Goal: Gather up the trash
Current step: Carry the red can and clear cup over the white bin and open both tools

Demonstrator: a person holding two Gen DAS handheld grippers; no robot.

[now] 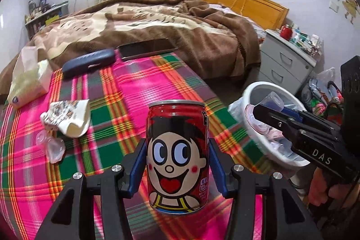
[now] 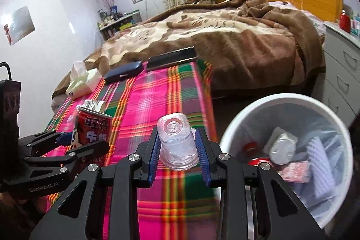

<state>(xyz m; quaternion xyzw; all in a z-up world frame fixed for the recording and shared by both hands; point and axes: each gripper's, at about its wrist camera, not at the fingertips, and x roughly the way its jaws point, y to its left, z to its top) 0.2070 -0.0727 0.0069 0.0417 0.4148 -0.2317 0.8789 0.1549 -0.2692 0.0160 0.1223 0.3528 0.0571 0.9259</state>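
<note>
My left gripper (image 1: 176, 163) is shut on a red drink can (image 1: 176, 156) with a cartoon face, held upright just above the plaid cloth (image 1: 126, 91). The can also shows in the right wrist view (image 2: 92, 129). My right gripper (image 2: 177, 145) is shut on a clear plastic cup (image 2: 176, 141), held upside down above the cloth's right edge, left of the white trash bin (image 2: 238, 118). The bin holds several pieces of trash. A crumpled wrapper (image 1: 67, 116) and clear plastic scrap (image 1: 51, 145) lie on the cloth to the left.
A tissue pack (image 1: 27, 80), a blue glasses case (image 1: 88, 62) and a dark tablet (image 1: 146, 48) lie at the cloth's far end. A bed with a brown blanket (image 1: 157, 21) is behind. A grey drawer cabinet (image 1: 285, 60) stands beyond the bin (image 1: 265, 145).
</note>
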